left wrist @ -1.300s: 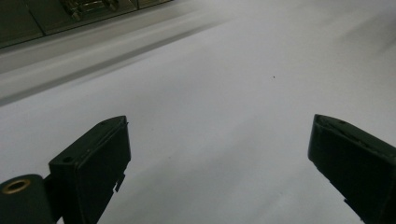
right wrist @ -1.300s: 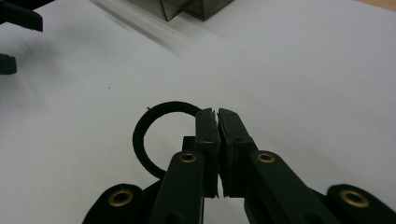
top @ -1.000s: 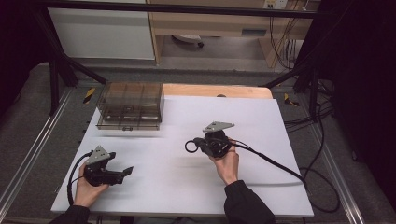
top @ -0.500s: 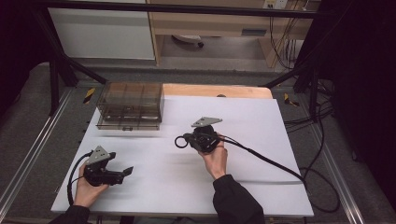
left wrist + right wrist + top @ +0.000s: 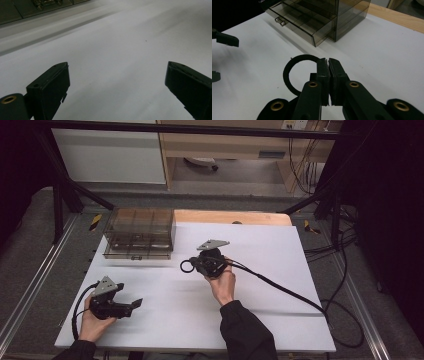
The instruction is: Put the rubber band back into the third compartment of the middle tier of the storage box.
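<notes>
- Ring [image 5: 298, 75], black and thin, is pinched by its rim between the right gripper's [image 5: 328, 62] closed jaws and juts out to one side of them, clear of the desk [image 5: 280, 270].
- Compared with a second ago, the right gripper [image 5: 192, 266] has carried the ring leftward across the high view; the drawer box [image 5: 319, 20] now stands just ahead of the jaw tips, so a drop-off there looks near.
- Drawer box: smoky clear plastic, divided into compartments; its lower drawer [image 5: 297, 25] is slid out toward the jaws, and I can make out nothing inside it.
- Left gripper [image 5: 117, 75] rests low on the desk, jaws spread wide with only bare white surface between them, the box well beyond.
</notes>
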A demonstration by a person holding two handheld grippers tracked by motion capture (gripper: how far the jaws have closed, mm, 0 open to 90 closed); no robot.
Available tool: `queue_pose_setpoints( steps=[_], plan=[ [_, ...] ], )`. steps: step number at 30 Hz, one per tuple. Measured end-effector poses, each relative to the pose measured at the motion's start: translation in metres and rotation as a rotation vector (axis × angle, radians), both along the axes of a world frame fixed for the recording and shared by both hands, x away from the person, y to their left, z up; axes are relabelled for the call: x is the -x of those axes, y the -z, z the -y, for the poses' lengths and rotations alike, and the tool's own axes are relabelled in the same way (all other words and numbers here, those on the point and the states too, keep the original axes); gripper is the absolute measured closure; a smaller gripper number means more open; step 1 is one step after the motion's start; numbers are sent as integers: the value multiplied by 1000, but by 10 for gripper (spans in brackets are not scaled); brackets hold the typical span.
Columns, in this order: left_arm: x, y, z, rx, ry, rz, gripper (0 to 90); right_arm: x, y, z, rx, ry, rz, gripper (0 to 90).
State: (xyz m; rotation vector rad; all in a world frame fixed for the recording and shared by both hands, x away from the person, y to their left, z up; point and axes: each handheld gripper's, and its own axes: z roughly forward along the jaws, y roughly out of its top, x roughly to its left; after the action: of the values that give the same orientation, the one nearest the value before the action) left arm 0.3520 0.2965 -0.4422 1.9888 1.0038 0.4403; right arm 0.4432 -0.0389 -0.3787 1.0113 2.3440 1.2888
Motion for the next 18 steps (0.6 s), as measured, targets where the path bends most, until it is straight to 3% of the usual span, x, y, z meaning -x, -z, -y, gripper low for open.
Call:
queue_pose_setpoints(
  steps=[18],
  plan=[
    [0,0,0,-6,6,-4,54,-20,1,-29,-12,-1,4,878]
  ],
)
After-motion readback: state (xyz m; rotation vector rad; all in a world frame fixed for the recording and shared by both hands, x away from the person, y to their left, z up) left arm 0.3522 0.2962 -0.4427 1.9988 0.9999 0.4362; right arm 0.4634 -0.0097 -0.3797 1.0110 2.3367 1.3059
